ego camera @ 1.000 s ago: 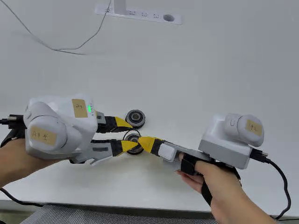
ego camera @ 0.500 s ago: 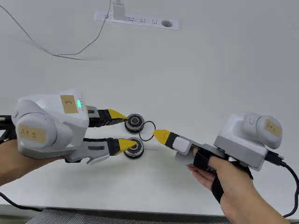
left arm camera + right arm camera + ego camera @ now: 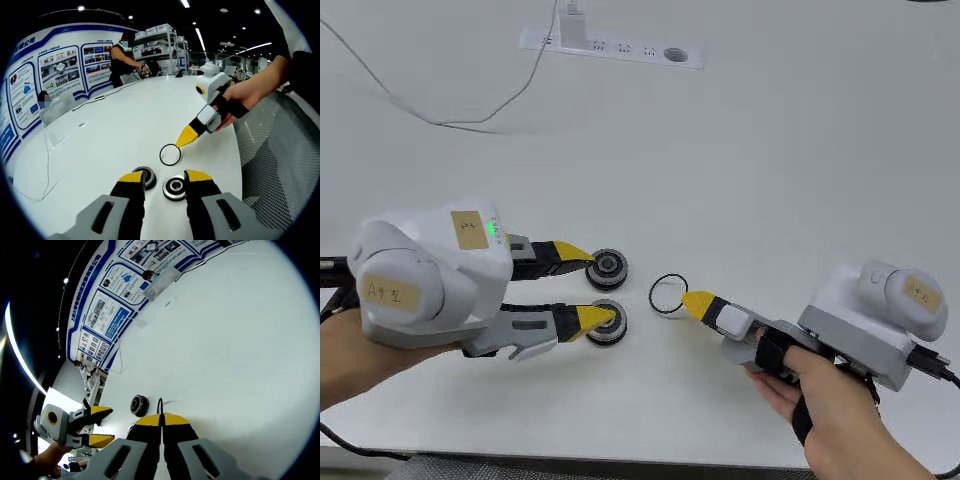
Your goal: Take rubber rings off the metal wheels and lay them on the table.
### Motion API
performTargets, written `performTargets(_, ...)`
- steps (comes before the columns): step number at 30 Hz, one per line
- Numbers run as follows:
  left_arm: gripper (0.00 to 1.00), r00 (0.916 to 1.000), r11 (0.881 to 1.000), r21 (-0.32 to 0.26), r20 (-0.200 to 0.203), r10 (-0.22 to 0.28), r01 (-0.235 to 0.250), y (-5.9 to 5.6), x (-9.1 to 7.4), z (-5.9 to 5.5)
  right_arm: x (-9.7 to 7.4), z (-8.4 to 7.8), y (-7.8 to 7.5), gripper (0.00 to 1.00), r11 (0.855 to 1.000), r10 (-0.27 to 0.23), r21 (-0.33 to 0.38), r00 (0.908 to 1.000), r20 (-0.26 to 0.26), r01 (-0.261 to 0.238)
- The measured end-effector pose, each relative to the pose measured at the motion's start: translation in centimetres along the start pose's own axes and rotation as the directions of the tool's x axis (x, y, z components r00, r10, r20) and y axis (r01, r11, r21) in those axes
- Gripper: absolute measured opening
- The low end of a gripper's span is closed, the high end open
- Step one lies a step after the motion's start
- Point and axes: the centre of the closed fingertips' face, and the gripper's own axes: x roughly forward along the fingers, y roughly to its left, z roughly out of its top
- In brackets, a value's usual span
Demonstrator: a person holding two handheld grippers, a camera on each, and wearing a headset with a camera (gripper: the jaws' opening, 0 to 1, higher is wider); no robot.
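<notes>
Reading the R gripper first: yellow tips pressed together, pinching the rim of the rubber ring. In the right gripper view the ring shows edge-on, as a thin black line coming up out of the seam between the tips. The ring hangs off the tips on the wheels' side, low over the table. I cannot tell whether it rests on the surface. It is apart from both wheels, no contact.

L gripper: tips spread wide, nothing clamped. The far wheel is just beyond the upper tip. The near wheel touches or overlaps the lower tip in the head view; I cannot tell which. In the left gripper view one wheel lies between the tips and the other sits partly behind one tip. Both wheels lie flat on the table, side by side w/ a small gap.

Outward: power strip at the far side of the table, w/ a cable trailing off to the left.
</notes>
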Motion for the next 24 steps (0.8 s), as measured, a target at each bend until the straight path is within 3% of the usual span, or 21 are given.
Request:
performTargets(9,0.32,1.0000,1.000,0.005,-0.007,-0.005,0.005,-0.2,0.0,-0.2,-0.3,0.0,-1.0,0.02,0.996,-0.069,-0.053,0.9976,-0.007,0.068)
performTargets(14,0.32,0.9999,1.000,0.007,-0.010,-0.010,0.010,-0.5,0.0,-0.3,-0.5,-0.2,-1.4,0.07,0.988,-0.103,-0.115,0.9945,-0.017,0.100)
performTargets(21,0.31,0.9998,1.000,0.013,-0.014,-0.011,0.011,-0.7,0.0,-0.2,-0.8,0.1,-0.9,0.10,0.981,-0.105,-0.166,0.9945,0.000,0.104)
performTargets(24,0.31,0.9997,1.000,0.014,-0.018,-0.014,0.014,-0.7,0.2,-0.3,-0.7,0.4,0.1,0.11,0.988,-0.044,-0.150,0.9989,0.015,0.046)
